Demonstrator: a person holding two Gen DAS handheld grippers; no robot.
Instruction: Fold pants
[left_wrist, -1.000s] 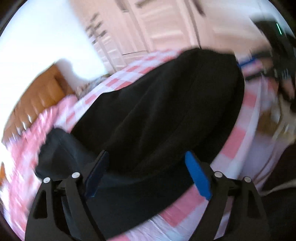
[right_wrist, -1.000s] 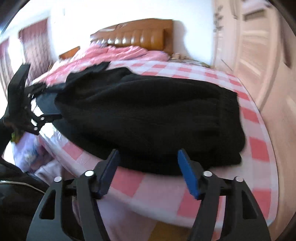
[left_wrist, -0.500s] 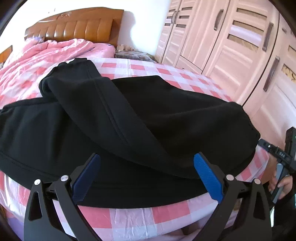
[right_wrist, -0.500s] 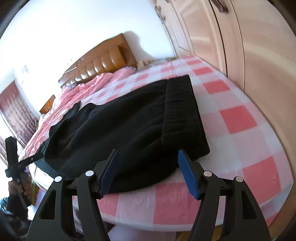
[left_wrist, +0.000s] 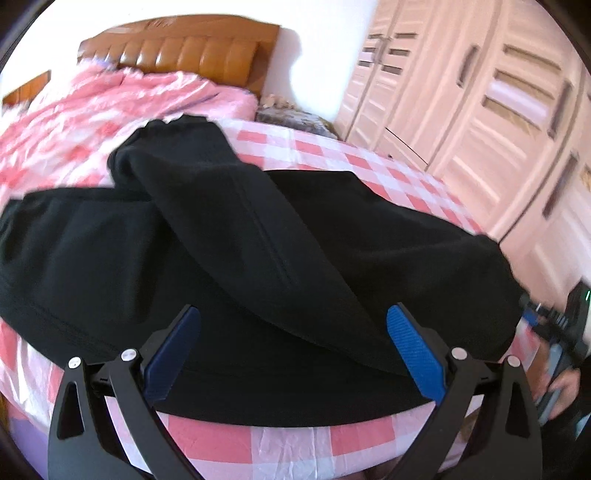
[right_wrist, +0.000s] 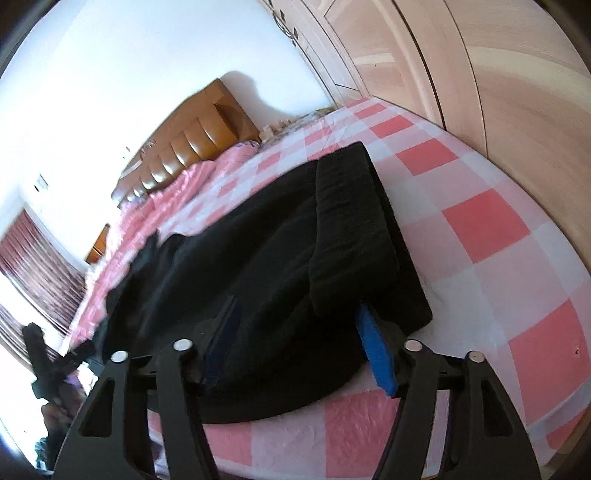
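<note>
Black pants lie across the pink-and-white checked bed, one leg folded diagonally over the rest. My left gripper is open just above the near edge of the pants. In the right wrist view the pants show their ribbed waistband at the right end. My right gripper is open and low over the near waistband corner, its right blue pad touching the cloth edge. The other gripper shows far left.
A pink quilt is bunched by the orange headboard. Pale wardrobe doors stand close along the bed's right side, also in the right wrist view. The person's hand with the right gripper is at the bed's right corner.
Both grippers have moved closer to the pants. The right gripper swung to the waistband end and dropped onto its near corner. The left gripper steadied over the near edge, still open.
</note>
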